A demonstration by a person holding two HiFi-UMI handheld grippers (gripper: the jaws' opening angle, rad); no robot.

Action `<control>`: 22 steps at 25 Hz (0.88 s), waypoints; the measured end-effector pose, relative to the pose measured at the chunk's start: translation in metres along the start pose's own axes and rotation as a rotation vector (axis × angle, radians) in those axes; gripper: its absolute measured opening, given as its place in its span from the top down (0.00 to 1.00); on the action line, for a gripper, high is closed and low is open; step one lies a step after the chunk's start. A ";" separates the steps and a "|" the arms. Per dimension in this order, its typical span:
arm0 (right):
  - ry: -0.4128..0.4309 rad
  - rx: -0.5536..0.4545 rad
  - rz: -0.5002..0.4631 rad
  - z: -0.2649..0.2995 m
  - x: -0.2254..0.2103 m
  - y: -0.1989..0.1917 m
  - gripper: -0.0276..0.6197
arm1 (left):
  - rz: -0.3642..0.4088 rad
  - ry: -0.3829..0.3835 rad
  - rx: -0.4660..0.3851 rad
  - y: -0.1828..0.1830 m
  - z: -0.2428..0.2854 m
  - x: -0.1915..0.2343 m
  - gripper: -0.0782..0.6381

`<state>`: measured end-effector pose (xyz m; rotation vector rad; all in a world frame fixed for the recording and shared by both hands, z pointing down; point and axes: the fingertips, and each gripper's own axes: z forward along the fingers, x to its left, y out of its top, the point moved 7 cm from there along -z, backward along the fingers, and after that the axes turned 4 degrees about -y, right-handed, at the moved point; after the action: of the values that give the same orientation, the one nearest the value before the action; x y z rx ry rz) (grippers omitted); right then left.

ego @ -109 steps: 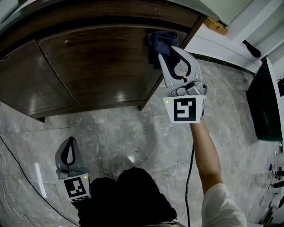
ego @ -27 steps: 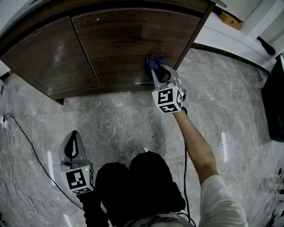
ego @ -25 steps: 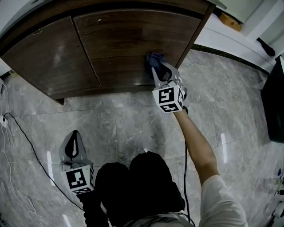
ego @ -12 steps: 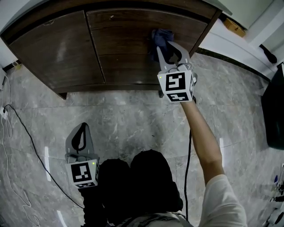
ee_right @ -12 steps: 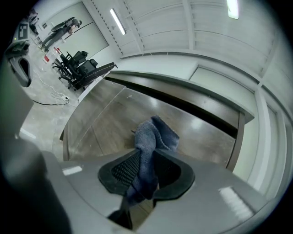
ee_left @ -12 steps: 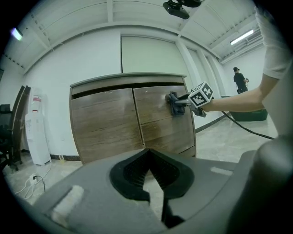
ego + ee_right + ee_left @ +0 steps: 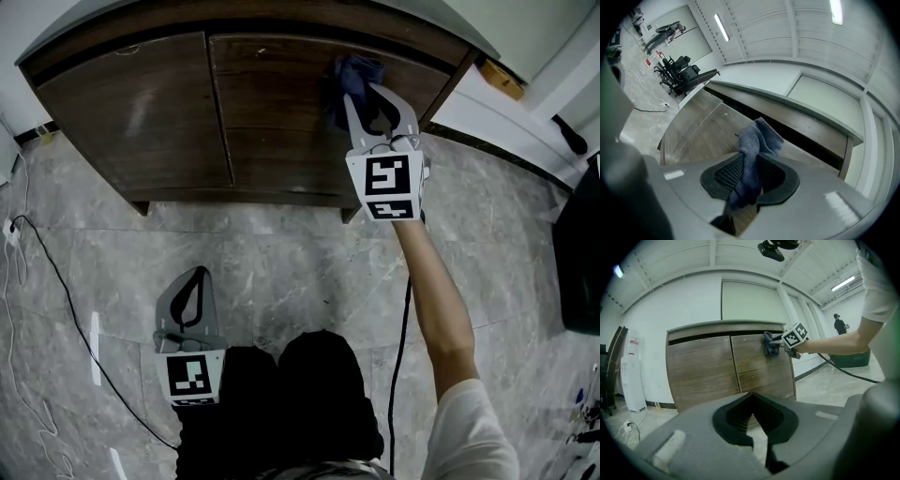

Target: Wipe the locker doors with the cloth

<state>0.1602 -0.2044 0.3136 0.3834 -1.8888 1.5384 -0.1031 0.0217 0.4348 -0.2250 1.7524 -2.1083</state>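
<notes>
- Right gripper (image 7: 364, 91) clamped on blue cloth (image 7: 349, 71); cloth against right locker door (image 7: 281, 131), near its top edge.
- Left gripper (image 7: 195, 274) closed, empty, well back; left locker door (image 7: 141, 103) lies leftward of cloth.

Your cloth (image 7: 349, 75) is a small, dark blue, fuzzy rag, bunched up and pinched between the fingers of your right gripper (image 7: 364, 96), with a crumpled end standing out past the tips. It sits at about 1 o'clock from you, pressed on the right locker door (image 7: 281, 122) near that door's upper right corner. The left locker door (image 7: 141, 112) lies at 11 o'clock, just beside the right one. Both are dark brown wood grain, flat and shut, with a thin upright seam between them.
</notes>
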 end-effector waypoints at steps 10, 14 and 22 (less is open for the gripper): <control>-0.013 -0.044 -0.009 0.006 -0.002 0.023 0.81 | -0.010 -0.014 -0.002 -0.003 0.001 -0.003 0.89; 0.004 -0.028 -0.009 0.007 0.011 0.013 0.81 | -0.011 -0.010 0.007 -0.005 0.000 0.000 0.89; 0.033 0.044 0.009 0.003 0.048 -0.023 0.81 | -0.017 0.005 0.021 -0.011 -0.002 0.006 0.89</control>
<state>0.1381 -0.2053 0.3620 0.3678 -1.8365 1.5853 -0.1117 0.0222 0.4447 -0.2299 1.7365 -2.1393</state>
